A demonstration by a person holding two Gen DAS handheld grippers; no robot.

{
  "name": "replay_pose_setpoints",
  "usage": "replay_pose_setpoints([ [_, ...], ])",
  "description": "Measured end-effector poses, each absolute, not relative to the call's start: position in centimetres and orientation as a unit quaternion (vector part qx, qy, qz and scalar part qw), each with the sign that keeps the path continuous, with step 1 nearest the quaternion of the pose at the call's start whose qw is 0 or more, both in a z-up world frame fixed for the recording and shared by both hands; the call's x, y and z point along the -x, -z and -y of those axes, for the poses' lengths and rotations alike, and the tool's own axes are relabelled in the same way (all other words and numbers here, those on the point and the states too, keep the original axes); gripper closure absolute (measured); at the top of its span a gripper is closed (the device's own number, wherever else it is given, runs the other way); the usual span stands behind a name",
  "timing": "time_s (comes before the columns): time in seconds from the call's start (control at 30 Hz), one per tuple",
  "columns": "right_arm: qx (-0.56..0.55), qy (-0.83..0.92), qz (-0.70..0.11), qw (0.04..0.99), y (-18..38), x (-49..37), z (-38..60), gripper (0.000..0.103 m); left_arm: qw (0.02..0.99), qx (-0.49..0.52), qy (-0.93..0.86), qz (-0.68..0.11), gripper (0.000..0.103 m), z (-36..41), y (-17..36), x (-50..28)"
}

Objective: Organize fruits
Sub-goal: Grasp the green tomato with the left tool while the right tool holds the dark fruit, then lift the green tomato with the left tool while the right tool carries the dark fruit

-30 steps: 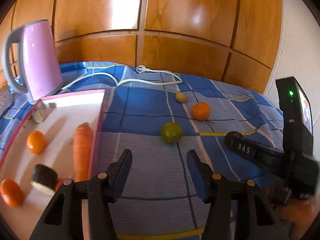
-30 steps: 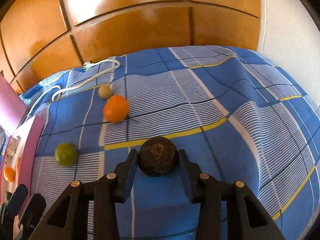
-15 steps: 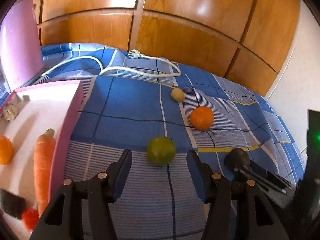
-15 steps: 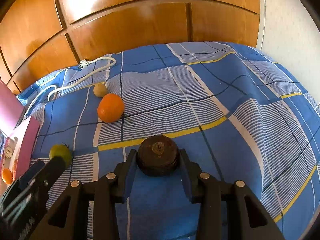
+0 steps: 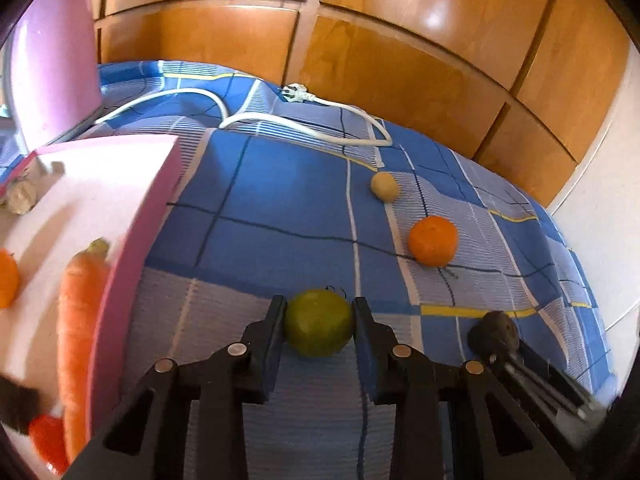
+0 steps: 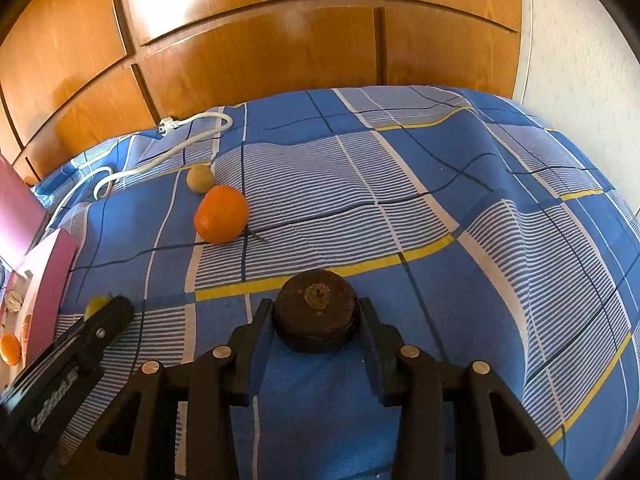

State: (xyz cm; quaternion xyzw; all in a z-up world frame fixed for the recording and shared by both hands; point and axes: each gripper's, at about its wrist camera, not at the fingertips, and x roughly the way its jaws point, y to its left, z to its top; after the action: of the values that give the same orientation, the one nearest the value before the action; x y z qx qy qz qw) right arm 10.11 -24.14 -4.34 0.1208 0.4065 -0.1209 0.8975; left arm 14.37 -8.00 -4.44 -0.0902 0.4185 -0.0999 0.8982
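**Q:** What is held by each claw, and where?

**A:** The left gripper is set around the green fruit, with both jaws against its sides; whether it is fully squeezed cannot be told. The fruit rests on the blue checked cloth, just right of the pink tray. The right gripper is closed on the dark brown fruit, which also sits on the cloth, near its front.

**Q:** What has been sorted so far?

**A:** Inside the tray, a carrot, a small orange fruit at the left edge and a red item are seen. These are judged to be already placed.

**Q:** What is left?

**A:** Two pieces lie loose farther back: the orange and, beyond it, a small tan fruit. With the two gripped pieces, four items are judged still to be moved. A white power cord lies along the far edge, well apart from the fruit.
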Motion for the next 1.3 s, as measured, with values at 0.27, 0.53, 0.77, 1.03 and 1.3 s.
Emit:
replay_pose_setpoints([
  [0.27, -0.124, 0.116, -0.402, 0.9, 4.3, -10.1, 24.2, 0.058, 0.911, 0.045, 0.091, -0.4, 0.07, 7.5, 4.3, -9.6],
  [0.53, -0.117, 0.115, -0.403, 0.9, 4.1, -9.6, 23.9, 0.061, 0.922, -0.019, 0.086, -0.376, 0.07, 8.1, 4.7, -5.9],
  [0.77, -0.104, 0.072, -0.411, 0.903, 3.8, -9.2, 22.1, 0.062, 0.926, -0.02, 0.097, -0.365, 0.07, 8.1, 4.7, -4.3],
  [1.03, -0.11, 0.057, -0.42, 0.899, 4.0, -9.2, 21.6, 0.062, 0.924, 0.008, 0.118, -0.363, 0.071, 7.8, 4.5, -3.9],
  [1.3, -0.12, 0.052, -0.419, 0.898, 3.8, -8.8, 21.3, 0.062, 0.922, 0.023, 0.131, -0.364, 0.071, 7.6, 4.4, -3.6],
])
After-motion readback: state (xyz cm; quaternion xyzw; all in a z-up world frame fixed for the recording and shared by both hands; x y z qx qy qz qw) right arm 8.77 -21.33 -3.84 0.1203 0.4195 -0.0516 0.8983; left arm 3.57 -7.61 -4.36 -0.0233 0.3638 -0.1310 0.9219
